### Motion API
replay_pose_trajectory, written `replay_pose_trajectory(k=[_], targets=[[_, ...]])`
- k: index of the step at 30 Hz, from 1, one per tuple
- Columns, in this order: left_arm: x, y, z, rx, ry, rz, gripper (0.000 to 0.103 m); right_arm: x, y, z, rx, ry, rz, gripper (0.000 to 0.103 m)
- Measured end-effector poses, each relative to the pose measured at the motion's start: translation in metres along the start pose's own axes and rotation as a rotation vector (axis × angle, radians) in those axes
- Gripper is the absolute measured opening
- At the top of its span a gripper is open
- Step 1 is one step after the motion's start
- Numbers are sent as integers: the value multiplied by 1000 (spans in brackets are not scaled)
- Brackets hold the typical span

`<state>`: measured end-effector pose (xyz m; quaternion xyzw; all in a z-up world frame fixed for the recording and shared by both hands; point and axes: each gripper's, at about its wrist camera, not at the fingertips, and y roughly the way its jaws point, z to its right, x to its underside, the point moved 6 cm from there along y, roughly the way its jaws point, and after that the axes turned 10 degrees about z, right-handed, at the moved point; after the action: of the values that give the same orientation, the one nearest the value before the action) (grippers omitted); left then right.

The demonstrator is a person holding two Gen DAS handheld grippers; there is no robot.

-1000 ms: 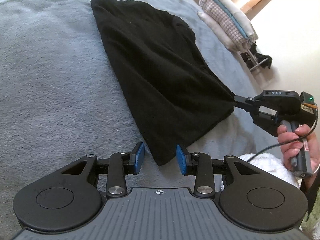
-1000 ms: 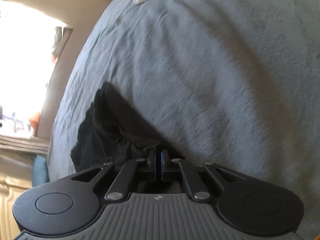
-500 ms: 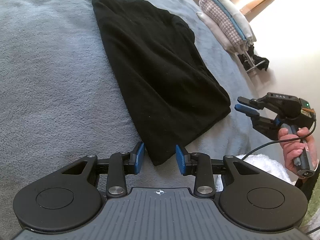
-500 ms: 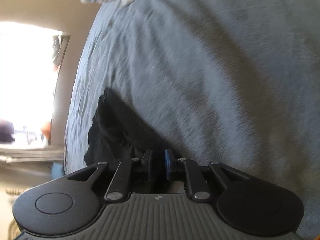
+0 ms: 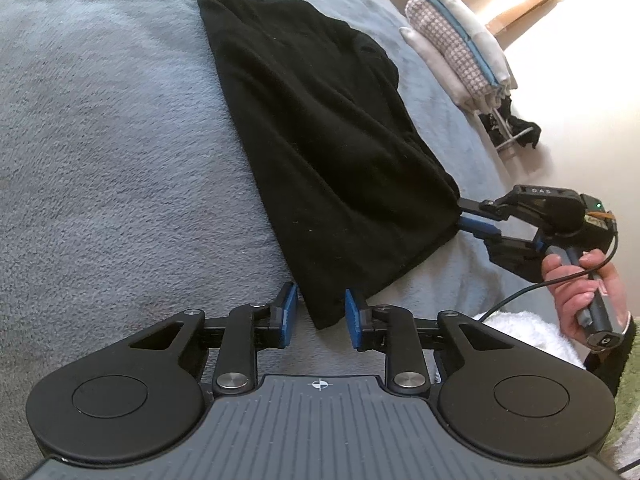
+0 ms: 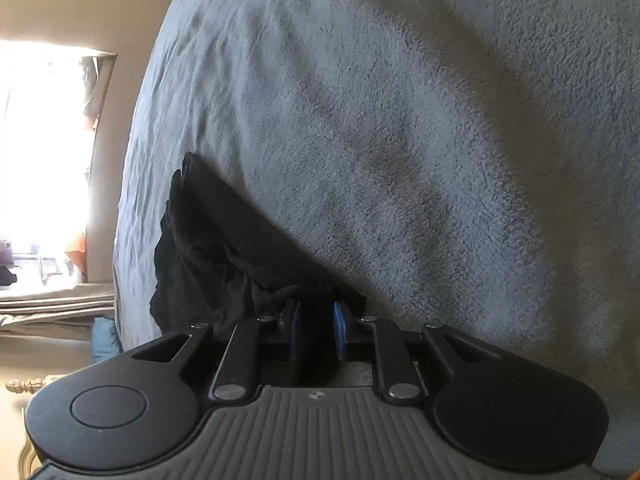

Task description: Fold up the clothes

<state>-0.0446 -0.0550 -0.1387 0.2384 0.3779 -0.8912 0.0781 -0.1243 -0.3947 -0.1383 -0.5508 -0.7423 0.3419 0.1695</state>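
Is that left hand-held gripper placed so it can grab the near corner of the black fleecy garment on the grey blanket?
Probably yes. The left hand-held gripper already straddles the black fleecy garment's corner, jaws closing, with nothing blocking it.

The black garment point(image 5: 320, 152) lies folded on the grey blanket point(image 5: 112, 152), a long soft wedge that is narrow at its far end and widens toward the near edge. Its surface is lightly creased, with bunched folds along the right side.
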Motion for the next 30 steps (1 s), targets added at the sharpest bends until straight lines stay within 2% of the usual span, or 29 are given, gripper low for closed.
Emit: replay_pose_trajectory(k=[1, 2, 7, 16, 17, 18, 19, 25, 30], targets=[[0, 0, 0, 3, -5, 0, 25, 0, 1, 1, 0, -2, 6, 3], [0, -1, -1, 7, -10, -1, 25, 0, -1, 1, -1, -4, 13, 2], [2, -4, 0, 41, -26, -12, 25, 3, -6, 2, 10, -42, 36, 1], [1, 7, 5, 46, -70, -13, 25, 5, -13, -4, 10, -86, 62, 1], [1, 9, 4, 39, -79, -12, 22, 5, -14, -5, 8, -93, 67, 1], [1, 11, 3, 29, -92, -9, 7, 5, -15, -6, 7, -100, 71, 1], [1, 11, 2, 24, -101, -9, 3, 5, -15, -6, 8, -104, 73, 1], [-9, -6, 6, 56, -141, -7, 1, 7, -29, -25, -9, -186, 95, 0], [-3, 2, -2, 21, -145, -51, 1, 9, -12, -11, 48, -187, 59, 0]])
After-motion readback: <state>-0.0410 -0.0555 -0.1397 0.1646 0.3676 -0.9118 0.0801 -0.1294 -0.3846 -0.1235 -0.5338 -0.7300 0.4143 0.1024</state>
